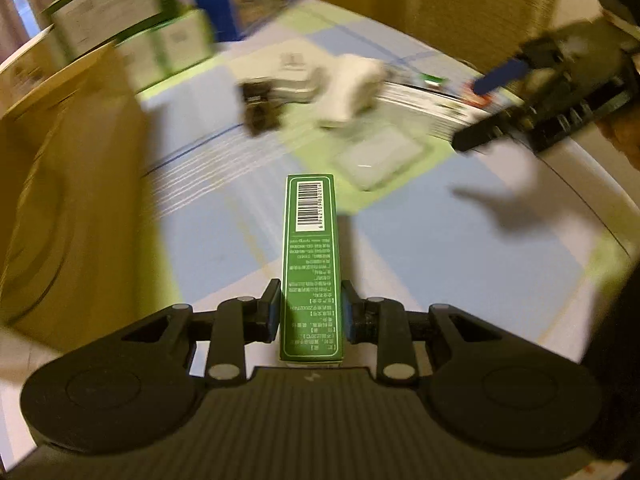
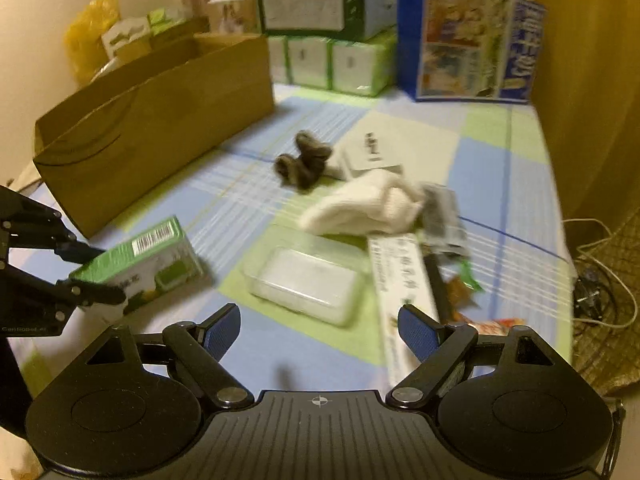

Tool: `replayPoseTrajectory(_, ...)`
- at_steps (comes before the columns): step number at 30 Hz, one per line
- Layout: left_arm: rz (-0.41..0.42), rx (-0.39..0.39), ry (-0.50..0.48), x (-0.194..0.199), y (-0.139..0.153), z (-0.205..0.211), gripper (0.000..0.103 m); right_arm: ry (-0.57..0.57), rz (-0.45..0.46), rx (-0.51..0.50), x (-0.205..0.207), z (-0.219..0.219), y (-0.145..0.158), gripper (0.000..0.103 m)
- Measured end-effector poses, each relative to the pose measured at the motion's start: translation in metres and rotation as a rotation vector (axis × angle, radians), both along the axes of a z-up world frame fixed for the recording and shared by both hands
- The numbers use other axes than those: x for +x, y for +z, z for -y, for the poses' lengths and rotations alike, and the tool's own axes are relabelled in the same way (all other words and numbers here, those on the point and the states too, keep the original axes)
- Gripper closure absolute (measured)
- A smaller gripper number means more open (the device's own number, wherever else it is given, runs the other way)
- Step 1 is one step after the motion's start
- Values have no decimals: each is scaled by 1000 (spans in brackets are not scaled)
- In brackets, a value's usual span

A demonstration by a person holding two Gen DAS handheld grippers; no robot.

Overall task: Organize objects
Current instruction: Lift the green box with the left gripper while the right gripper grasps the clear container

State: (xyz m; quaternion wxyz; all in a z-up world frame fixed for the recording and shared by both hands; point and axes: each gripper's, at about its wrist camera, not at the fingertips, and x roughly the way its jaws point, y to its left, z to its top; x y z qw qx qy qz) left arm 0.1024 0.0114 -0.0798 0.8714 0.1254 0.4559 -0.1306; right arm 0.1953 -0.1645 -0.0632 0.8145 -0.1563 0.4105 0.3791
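I am gripping a narrow green box (image 1: 312,264) between the two fingers of my left gripper (image 1: 311,312), its barcode end pointing away from me, and holding it raised above the near left part of the checked blue-and-green cloth (image 2: 500,168) that covers the surface. From my right wrist view the same box (image 2: 140,260) is sitting clamped in the left gripper (image 2: 86,276) at the left edge of the cloth.

My right gripper (image 2: 320,334) is hanging over the near edge with its jaws spread wide and nothing between its blue pads (image 2: 420,334).

Just beyond it a clear plastic case (image 2: 306,284) is lying flat on a green square. To its right a long white printed carton (image 2: 402,292) is running toward me. A rolled white sock (image 2: 368,208) is resting behind the case, touching a small grey packet (image 2: 444,212). Farther in, a dark sock bundle (image 2: 304,160) is lying beside a flat white card (image 2: 372,148).

An open brown cardboard box (image 2: 160,132) is standing along the left edge. At the far edge green-and-white cartons (image 2: 332,60) are stacked next to an upright blue picture box (image 2: 472,40).
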Motion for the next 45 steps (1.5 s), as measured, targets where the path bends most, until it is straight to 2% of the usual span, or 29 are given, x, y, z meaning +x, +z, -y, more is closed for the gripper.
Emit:
replayPoseTrajectory(3,21,-24,66,0,0,-12,78,-12,-71,1,7,-19,-5,19)
replayPoseTrajectory(5,32,-46,83,-2,0,-17,78,-60,-109,-16,17,-30,-10,19)
replayPoseTrajectory(7,43,-64,73,-4,-1,-19,77,-103,-130,-42,24,-40,-16,19)
replayPoseTrajectory(10,56,-95,56,-8,0,-22,70,-130,-158,-70,33,-52,-28,19)
replayPoseTrajectory(15,70,-114,46,-5,-1,-22,66,-228,-170,-71,43,-65,-41,19)
replayPoseTrajectory(22,40,-125,63,2,-9,-26,65,-262,-119,-141,31,-80,-47,20)
replayPoseTrajectory(28,24,-98,50,15,-12,-21,65,-320,-133,-81,12,-70,-38,21)
replayPoseTrajectory(31,27,-53,28,20,-14,-14,77,-338,-119,-59,7,-66,-32,21)
replayPoseTrajectory(34,6,-27,23,24,-17,-11,78,-349,-117,-49,5,-63,-28,21)
replayPoseTrajectory(39,-8,-55,71,25,-13,-17,78,-350,-71,-13,-6,-60,-16,21)
replayPoseTrajectory(41,-10,-87,95,25,-7,-22,78,-354,-46,11,-10,-59,-8,21)
replayPoseTrajectory(45,5,-97,107,22,11,-26,78,-374,-45,59,-13,-54,4,21)
